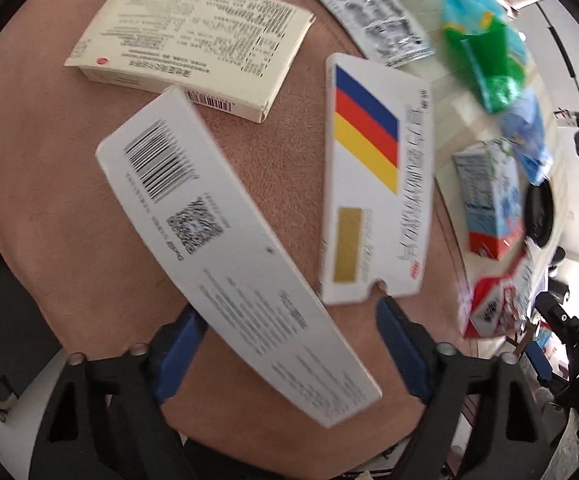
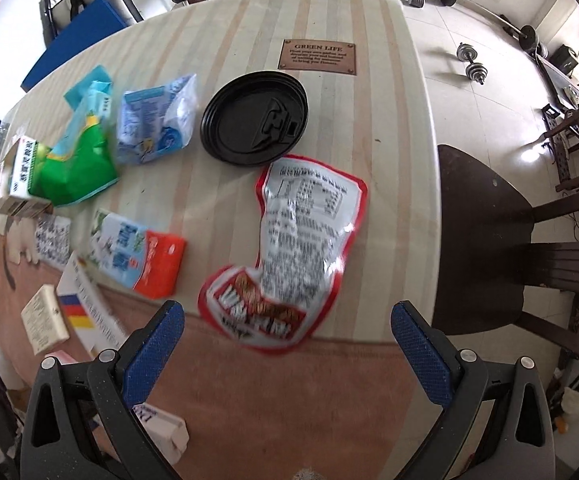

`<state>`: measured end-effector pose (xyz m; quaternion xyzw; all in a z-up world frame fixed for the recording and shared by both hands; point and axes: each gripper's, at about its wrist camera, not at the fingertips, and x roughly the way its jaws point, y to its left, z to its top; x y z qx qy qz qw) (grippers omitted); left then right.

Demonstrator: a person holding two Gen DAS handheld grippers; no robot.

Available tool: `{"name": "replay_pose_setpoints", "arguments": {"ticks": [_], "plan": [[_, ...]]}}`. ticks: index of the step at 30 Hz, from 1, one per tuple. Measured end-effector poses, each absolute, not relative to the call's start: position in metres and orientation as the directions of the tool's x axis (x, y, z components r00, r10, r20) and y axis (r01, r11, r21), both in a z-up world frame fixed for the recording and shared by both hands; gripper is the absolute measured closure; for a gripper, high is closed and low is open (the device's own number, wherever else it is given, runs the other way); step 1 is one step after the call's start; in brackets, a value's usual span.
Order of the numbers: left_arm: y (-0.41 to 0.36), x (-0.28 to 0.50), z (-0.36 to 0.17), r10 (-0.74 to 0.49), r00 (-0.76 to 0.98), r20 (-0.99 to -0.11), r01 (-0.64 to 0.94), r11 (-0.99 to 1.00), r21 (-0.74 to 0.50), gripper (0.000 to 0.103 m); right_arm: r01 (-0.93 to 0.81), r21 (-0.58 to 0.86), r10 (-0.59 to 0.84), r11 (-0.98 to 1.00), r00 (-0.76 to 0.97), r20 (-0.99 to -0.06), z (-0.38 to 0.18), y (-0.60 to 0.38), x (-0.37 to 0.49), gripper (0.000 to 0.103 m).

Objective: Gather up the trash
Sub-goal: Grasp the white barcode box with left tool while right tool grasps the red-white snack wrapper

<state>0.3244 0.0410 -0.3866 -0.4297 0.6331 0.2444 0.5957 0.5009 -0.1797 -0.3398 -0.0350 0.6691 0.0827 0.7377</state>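
Observation:
In the left wrist view my left gripper [image 1: 289, 320] is open above a pink-brown mat [image 1: 69, 200]. A long white box with a barcode [image 1: 225, 252] lies slantwise between its fingers. A white box with blue, red and yellow stripes [image 1: 377, 184] lies at the right fingertip, and a cream box [image 1: 193, 40] lies beyond. In the right wrist view my right gripper [image 2: 287, 320] is open and empty just short of a red-edged snack wrapper [image 2: 293, 248]. A black cup lid [image 2: 255, 118] lies behind the wrapper.
More trash lies on the striped table [image 2: 389, 160]: a green-blue bag [image 2: 77, 160], a pale blue pouch [image 2: 155, 120], a blue-orange carton [image 2: 141, 256], a small green-white box [image 2: 19, 176]. A dark chair [image 2: 489, 240] stands right of the table. Dumbbells [image 2: 471, 64] lie on the floor.

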Motion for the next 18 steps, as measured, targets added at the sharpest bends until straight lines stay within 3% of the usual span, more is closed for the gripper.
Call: {"name": "replay_pose_setpoints", "arguments": {"ticks": [4, 8, 11, 16, 18], "plan": [[0.044, 0.322, -0.392, -0.221, 0.055, -0.974, -0.829, 0.534, -0.167, 0.042, -0.134, 0.076, 0.083, 0.988, 0.05, -0.995, -0.364, -0.175, 0.52, 0.0], [0.043, 0.314, -0.39, -0.179, 0.028, -0.984, -0.78, 0.611, -0.133, 0.045, -0.127, 0.084, 0.088, 0.988, 0.031, -0.996, -0.379, -0.166, 0.53, 0.001], [0.04, 0.308, -0.386, -0.12, -0.018, -0.993, -0.719, 0.692, -0.07, 0.047, -0.137, 0.085, 0.088, 0.987, 0.018, -0.996, -0.388, -0.157, 0.536, 0.008], [0.036, 0.297, -0.385, -0.045, -0.074, -0.996, -0.626, 0.78, 0.011, 0.048, -0.18, 0.056, 0.063, 0.982, 0.035, -0.997, -0.395, -0.147, 0.537, 0.045], [0.039, 0.291, -0.389, -0.051, -0.081, -0.995, -0.62, 0.784, 0.01, 0.048, -0.195, 0.033, 0.044, 0.98, 0.053, -0.998, -0.396, -0.148, 0.535, 0.055]]}}
